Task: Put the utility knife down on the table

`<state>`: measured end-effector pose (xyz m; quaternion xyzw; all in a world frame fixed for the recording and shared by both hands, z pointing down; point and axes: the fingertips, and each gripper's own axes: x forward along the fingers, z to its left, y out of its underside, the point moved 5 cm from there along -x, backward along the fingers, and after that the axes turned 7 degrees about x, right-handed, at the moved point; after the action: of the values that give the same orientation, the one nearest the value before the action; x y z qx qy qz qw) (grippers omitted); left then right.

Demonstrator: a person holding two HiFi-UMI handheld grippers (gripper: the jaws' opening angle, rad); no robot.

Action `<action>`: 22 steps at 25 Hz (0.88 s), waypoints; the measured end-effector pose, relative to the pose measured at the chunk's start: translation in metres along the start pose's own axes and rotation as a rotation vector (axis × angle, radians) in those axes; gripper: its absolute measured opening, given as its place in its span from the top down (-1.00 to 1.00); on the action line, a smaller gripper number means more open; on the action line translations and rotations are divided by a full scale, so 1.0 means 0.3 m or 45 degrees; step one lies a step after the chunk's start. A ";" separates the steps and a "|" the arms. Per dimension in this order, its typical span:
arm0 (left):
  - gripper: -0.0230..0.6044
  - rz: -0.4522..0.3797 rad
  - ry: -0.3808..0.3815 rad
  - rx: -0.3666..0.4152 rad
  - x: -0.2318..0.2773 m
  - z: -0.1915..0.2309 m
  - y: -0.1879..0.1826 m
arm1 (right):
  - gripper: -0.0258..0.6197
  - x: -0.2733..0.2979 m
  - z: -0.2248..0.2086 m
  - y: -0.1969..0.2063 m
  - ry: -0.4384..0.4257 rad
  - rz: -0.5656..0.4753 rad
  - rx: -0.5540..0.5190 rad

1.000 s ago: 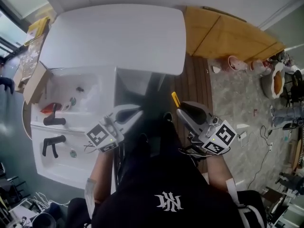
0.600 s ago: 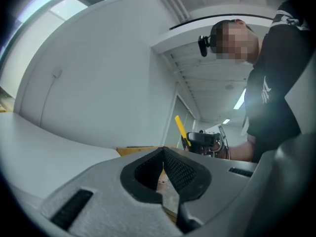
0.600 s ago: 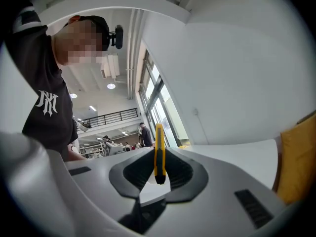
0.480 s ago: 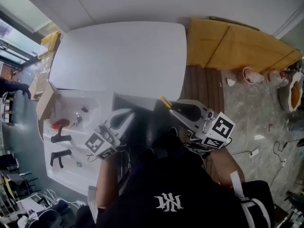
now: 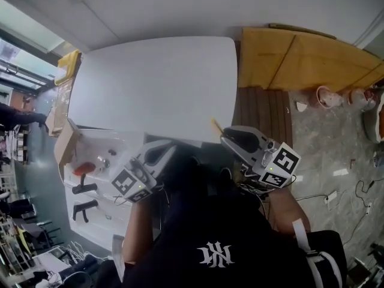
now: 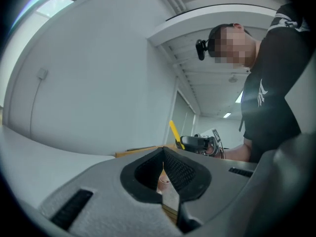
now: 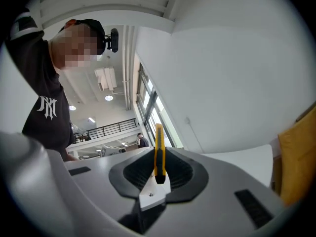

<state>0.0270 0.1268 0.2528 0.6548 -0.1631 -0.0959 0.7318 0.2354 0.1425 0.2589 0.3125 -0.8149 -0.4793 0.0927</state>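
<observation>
A yellow utility knife (image 7: 158,152) stands clamped between the jaws of my right gripper (image 7: 158,174), which is shut on it; its yellow end (image 5: 215,126) sticks out past the jaws in the head view, just off the near right corner of the white table (image 5: 156,83). From the left gripper view the knife (image 6: 175,134) shows as a yellow strip in the distance. My left gripper (image 6: 163,174) is shut with nothing between its pads, held near the table's front edge (image 5: 157,155).
A white shelf unit (image 5: 96,179) with black handles and small items stands at the left, next to cardboard boxes (image 5: 63,101). Yellow-brown boards (image 5: 300,56) lie at the right past a wooden strip of floor. Cables and pots lie on the floor at far right.
The view has shifted so the table sits lower and fuller in frame. Both grippers stay close to my body, the right one still holding the knife near the table's corner.
</observation>
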 end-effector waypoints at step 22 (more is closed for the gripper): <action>0.91 -0.149 0.126 -0.002 -0.107 0.764 -0.035 | 0.75 0.779 -0.257 -0.073 0.097 0.140 -0.078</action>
<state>-0.0856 -0.0755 0.2593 0.6665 -0.0879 -0.1063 0.7326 0.0954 -0.0605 0.2461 0.2823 -0.8116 -0.4861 0.1595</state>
